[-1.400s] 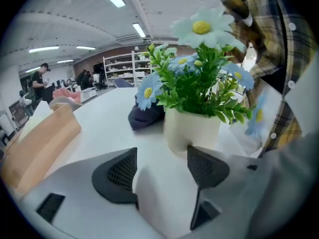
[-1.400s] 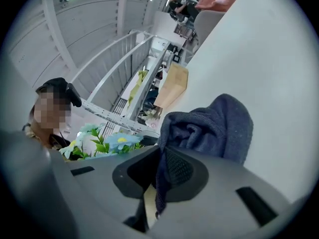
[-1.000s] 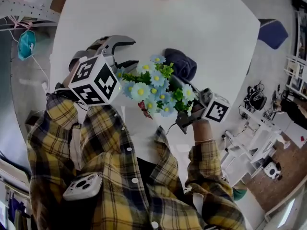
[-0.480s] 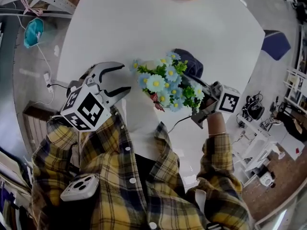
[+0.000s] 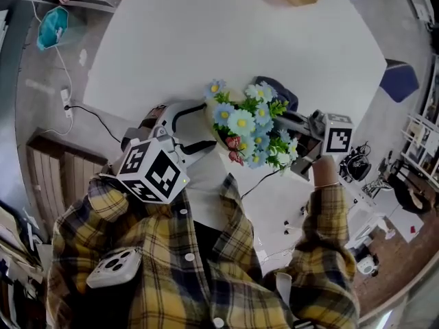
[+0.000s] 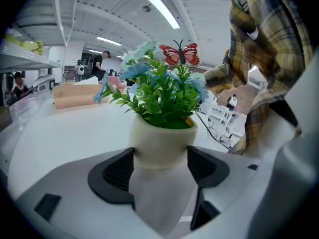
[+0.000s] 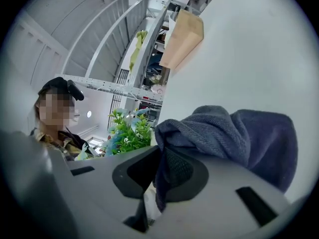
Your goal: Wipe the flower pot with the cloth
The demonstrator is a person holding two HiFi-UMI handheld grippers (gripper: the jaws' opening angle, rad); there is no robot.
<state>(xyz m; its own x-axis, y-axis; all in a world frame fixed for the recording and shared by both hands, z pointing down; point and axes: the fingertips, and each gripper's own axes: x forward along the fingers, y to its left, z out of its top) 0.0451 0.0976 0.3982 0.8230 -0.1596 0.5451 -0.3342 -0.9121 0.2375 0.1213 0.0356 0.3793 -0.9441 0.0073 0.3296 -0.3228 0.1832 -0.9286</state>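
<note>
White table [image 5: 206,33], contents listed near to far. Left gripper [image 6: 160,168], at 8 o'clock of the flower pot [image 6: 160,142]: fingers spread wide, just been opening, with the cream pot standing between the pads, unsqueezed. Blue flowers [image 5: 250,125] fill the pot. Right gripper [image 7: 159,176], at the pot's 3 o'clock: fingers clamped on the dark blue cloth [image 7: 239,133], which is bunched at the pot's 1 o'clock.

This looks like a lab or workshop: ceiling strip lights [image 6: 162,9], metal shelving [image 7: 149,34], a white worktable [image 5: 171,40].
</note>
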